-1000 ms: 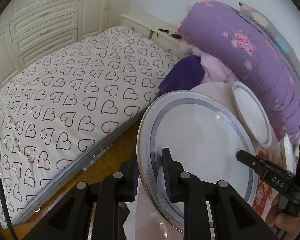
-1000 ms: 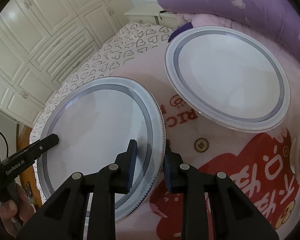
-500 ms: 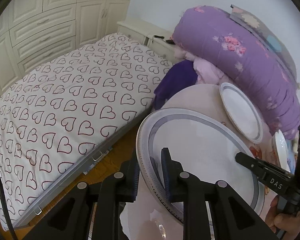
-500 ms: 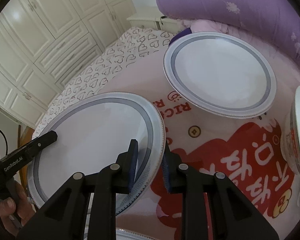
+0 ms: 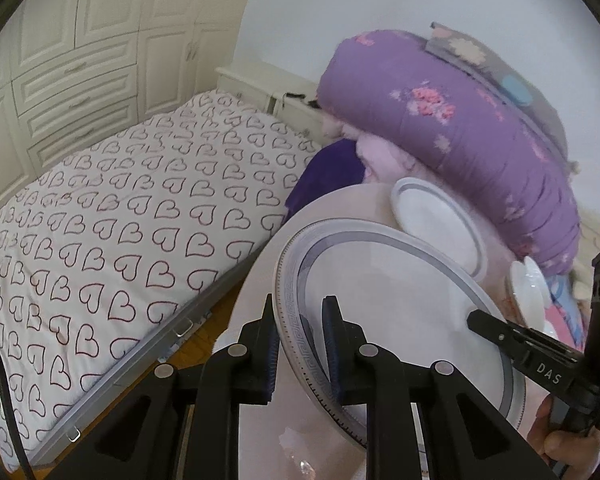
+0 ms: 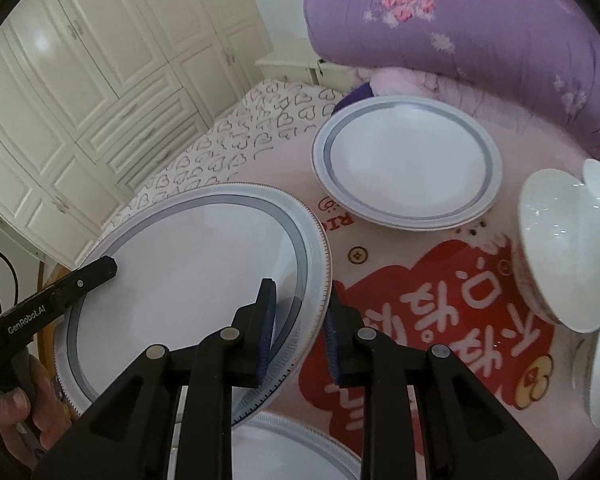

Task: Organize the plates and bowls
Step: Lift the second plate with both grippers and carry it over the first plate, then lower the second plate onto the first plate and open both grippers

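Observation:
A large white plate with a grey-blue band (image 5: 400, 320) (image 6: 188, 280) hangs tilted above the round table, held from both sides. My left gripper (image 5: 302, 344) is shut on its left rim, and my right gripper (image 6: 300, 320) is shut on its right rim. Each gripper shows in the other's view: the right gripper (image 5: 500, 332) and the left gripper (image 6: 60, 296). A second banded plate (image 6: 408, 168) (image 5: 436, 228) lies on the far side of the table. White bowls (image 6: 564, 244) (image 5: 528, 292) stand at the right. Another banded plate (image 6: 292, 452) lies below the lifted one.
The table wears a pink and red printed cloth (image 6: 420, 300). A bed with a heart-patterned sheet (image 5: 120, 220) stands close on the left, with wooden floor (image 5: 220, 312) between. A rolled purple quilt (image 5: 460, 128) lies behind the table. Cream wardrobes (image 6: 80, 80) line the wall.
Both grippers have risen with the large plate, which now hangs higher above the table. More of the table shows, and the bowls have come into view at the right.

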Motion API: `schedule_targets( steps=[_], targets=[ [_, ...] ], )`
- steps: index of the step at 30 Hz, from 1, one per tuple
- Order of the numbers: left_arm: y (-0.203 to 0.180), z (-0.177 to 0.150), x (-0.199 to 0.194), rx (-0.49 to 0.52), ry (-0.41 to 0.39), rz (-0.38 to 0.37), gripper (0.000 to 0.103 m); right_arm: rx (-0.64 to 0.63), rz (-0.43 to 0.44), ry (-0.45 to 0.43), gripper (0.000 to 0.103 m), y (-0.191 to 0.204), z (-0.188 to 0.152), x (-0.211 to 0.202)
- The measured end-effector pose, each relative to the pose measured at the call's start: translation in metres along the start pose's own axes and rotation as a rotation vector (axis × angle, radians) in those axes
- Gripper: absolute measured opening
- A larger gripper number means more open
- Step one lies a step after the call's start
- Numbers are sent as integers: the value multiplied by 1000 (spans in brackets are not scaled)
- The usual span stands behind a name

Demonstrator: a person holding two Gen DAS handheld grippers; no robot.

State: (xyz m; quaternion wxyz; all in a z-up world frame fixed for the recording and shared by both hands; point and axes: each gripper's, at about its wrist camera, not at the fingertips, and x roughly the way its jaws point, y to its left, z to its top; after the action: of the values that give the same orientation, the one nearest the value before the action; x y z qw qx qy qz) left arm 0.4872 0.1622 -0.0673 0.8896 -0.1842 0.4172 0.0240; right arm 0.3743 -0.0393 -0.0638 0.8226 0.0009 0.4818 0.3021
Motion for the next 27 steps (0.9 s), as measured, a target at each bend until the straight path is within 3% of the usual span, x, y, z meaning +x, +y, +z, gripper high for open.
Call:
schedule_targets(
  steps=[14,27],
  targets=[
    [-29,-49,-79,68,-54,-65,16,18,-17,-92,23,-14,-45,-80],
    [-40,-113,-103,105,18,-64,16,21,-49,-71,23,-18,-125,-107]
  ],
)
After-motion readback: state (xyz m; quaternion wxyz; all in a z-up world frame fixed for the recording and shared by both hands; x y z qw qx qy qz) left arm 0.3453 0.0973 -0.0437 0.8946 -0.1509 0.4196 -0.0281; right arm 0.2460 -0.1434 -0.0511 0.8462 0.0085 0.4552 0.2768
